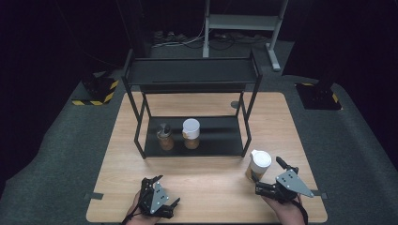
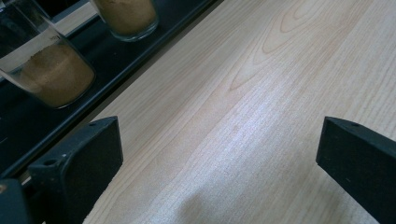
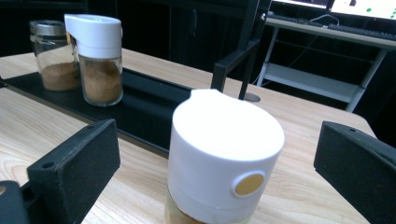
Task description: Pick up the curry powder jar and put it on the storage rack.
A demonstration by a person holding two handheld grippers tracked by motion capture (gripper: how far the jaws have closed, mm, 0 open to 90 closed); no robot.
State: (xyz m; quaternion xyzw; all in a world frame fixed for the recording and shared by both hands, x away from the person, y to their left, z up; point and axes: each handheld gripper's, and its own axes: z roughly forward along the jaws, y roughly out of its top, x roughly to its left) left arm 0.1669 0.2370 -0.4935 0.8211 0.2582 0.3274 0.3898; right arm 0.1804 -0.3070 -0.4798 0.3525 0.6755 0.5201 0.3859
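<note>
Approach step: right tongs (image 1: 274, 176) gape wide around the white-capped jar (image 3: 224, 158) — not yet gripping (next, close squarely); left tongs (image 1: 165, 199) open over bare counter (image 2: 261, 93).

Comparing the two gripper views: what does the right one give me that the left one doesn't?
Right gripper view: a white-capped jar stands between the open jaws of the right gripper on the table, with the rack's post and a desk behind.

Left gripper view: the left gripper is open over bare wood, nothing between its jaws.

Both: two jars of brown powder on the rack's black bottom shelf.
</note>
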